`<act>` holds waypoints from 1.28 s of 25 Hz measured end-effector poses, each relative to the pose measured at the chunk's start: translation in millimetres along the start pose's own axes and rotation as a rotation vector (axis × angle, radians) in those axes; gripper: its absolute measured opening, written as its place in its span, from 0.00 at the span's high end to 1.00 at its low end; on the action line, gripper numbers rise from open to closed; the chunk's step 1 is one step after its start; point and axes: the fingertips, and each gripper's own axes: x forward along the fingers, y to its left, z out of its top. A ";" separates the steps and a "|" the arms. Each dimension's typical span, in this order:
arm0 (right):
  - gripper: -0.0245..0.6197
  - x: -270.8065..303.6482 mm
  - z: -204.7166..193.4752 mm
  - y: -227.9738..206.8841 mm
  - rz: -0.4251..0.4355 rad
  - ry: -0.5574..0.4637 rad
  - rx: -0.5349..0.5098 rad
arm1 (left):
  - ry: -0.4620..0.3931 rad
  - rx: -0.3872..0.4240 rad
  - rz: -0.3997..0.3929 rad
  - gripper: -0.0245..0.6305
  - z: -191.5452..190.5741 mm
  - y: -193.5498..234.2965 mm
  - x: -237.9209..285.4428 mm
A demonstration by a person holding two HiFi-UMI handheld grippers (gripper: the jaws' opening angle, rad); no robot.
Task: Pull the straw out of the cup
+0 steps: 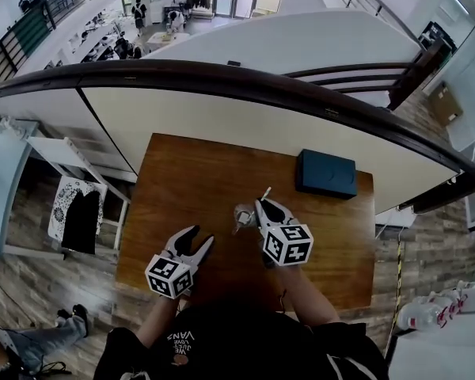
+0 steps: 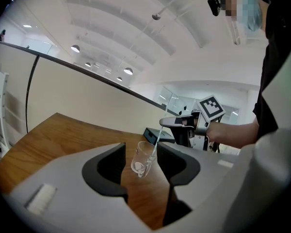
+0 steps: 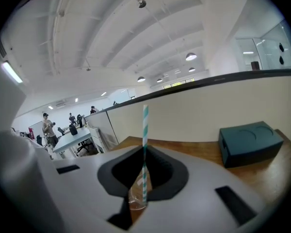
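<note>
A clear plastic cup (image 1: pixel 243 217) is on the wooden table (image 1: pixel 182 172), with a green-and-white striped straw (image 3: pixel 145 130) rising out of it. My right gripper (image 1: pixel 262 205) is shut on the straw above the cup's rim, and the straw's top pokes out past the jaws. In the left gripper view the cup (image 2: pixel 144 159) leans to one side while the straw (image 2: pixel 155 141) runs up into the right gripper (image 2: pixel 170 123). My left gripper (image 1: pixel 203 236) is open, to the left of the cup and apart from it, with nothing between its jaws.
A dark teal box (image 1: pixel 326 172) lies at the table's far right, beyond the cup. A curved white partition with a dark rail (image 1: pixel 245 81) borders the table's far side. A white chair (image 1: pixel 75 204) stands off the table's left edge.
</note>
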 end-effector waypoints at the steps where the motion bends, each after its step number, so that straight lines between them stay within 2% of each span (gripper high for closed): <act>1: 0.92 -4.6 1.9 1.3 0.004 -0.008 0.000 | -0.004 0.000 0.004 0.68 0.1 -2.2 -1.8; 17: 0.92 -78.2 16.3 11.7 0.047 -0.108 -0.009 | -0.047 0.057 0.034 0.69 1.7 -48.2 -19.5; 22: 0.92 -99.1 4.1 5.4 0.052 -0.101 -0.001 | -0.058 0.063 0.057 0.75 -3.1 -64.9 -21.7; 26: 0.92 -113.3 -8.4 0.3 0.055 -0.088 0.010 | -0.065 0.070 0.072 0.87 -8.7 -75.8 -23.4; 32: 0.92 -135.9 -21.2 -7.1 0.066 -0.093 0.026 | -0.083 0.074 0.087 0.93 -16.6 -94.6 -24.6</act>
